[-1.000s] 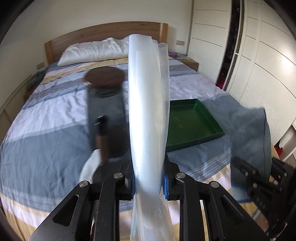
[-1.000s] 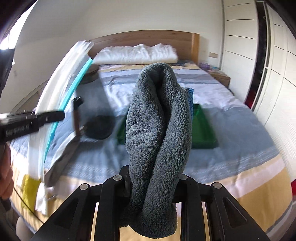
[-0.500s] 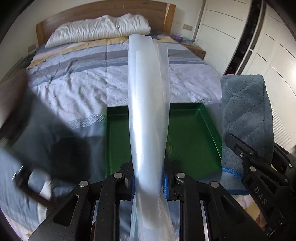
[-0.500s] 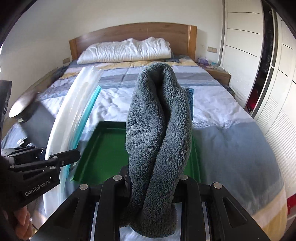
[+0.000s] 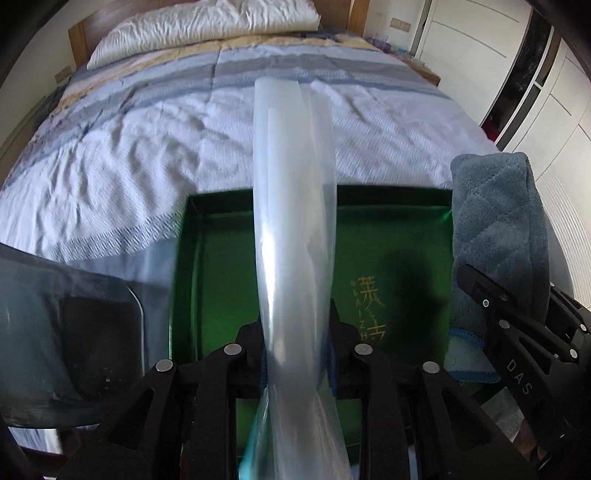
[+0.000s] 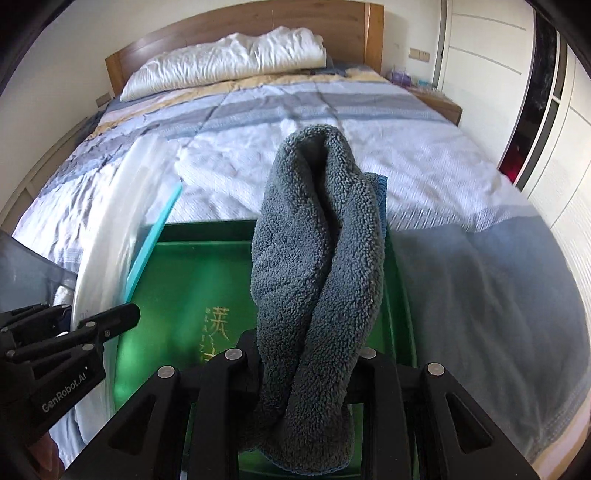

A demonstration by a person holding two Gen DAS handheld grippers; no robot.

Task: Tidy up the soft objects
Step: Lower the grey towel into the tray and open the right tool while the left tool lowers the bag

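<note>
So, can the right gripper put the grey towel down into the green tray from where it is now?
Probably yes. The right gripper, shut on the grey towel, is right over the green tray, whose floor looks bare. The left gripper with the plastic bag is alongside, not beneath it.

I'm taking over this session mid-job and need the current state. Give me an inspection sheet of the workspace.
Surface: bed with striped, wrinkled cover; green tray lies on it near the foot.
Job's things: grey towel, folded over, held above the tray; clear plastic bag with teal zip edge, held upright over the tray.
Clutter: dark translucent container left of the tray, blurred.
Grippers: left gripper shut on the bag; right gripper shut on the towel.
Cables: nothing seen.
Surroundings: white pillow, wooden headboard, nightstand, white wardrobe doors.
</note>
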